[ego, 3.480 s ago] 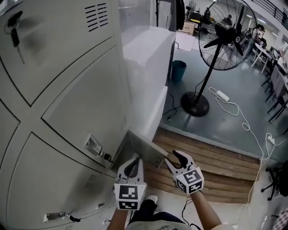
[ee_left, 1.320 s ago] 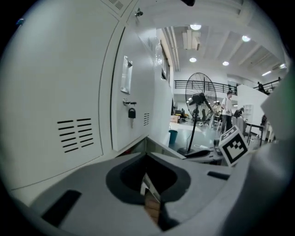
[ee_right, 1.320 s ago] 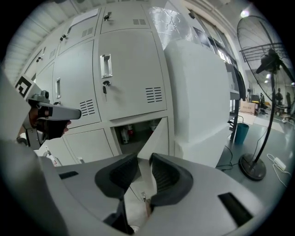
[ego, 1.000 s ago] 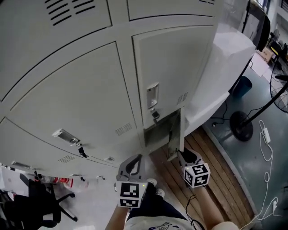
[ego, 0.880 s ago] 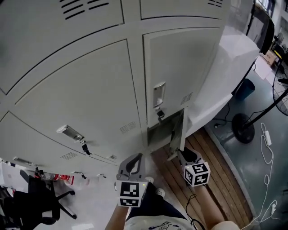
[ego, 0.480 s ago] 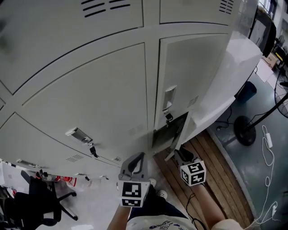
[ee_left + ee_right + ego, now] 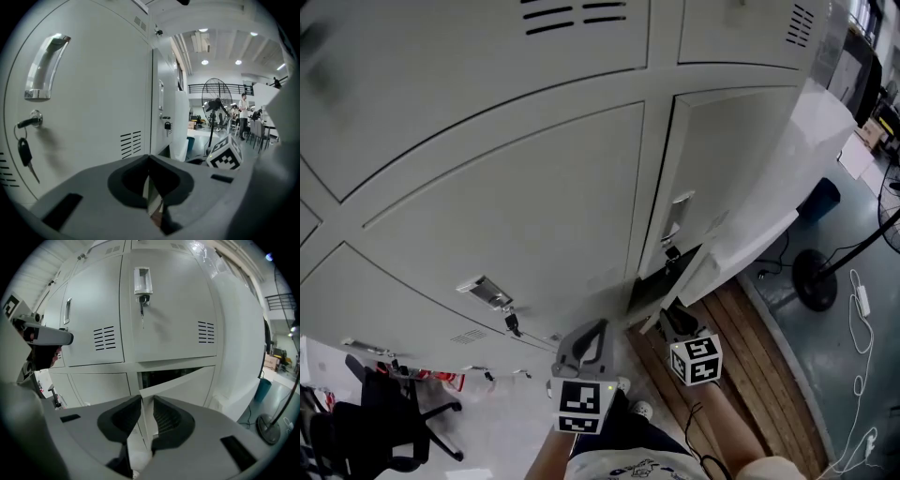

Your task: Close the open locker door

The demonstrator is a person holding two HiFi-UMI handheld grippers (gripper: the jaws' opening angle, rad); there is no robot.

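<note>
The bottom locker door (image 7: 686, 274) stands ajar, its dark opening (image 7: 164, 377) narrowed to a wedge. In the right gripper view the door's free edge (image 7: 187, 385) runs in between the jaws of my right gripper (image 7: 146, 401), which have just been closing and now pinch that edge. The head view has the right gripper (image 7: 667, 317) at the door's lower corner. To its left my left gripper (image 7: 598, 328) hangs free in front of the closed lockers. The left gripper (image 7: 149, 159) has its jaws together with nothing between them.
A white block (image 7: 806, 169) stands right of the lockers. Wooden planks (image 7: 741, 356) cover the floor below it. Further right are a blue bin (image 7: 823, 199), a fan base (image 7: 811, 277) and a white cable (image 7: 862, 319). A black chair (image 7: 384, 412) is at lower left. Keys (image 7: 23, 150) hang from a locker.
The door has swung further toward the cabinet and the dark gap has narrowed. My right gripper has travelled with its edge toward the lockers; the left gripper has shifted slightly too.
</note>
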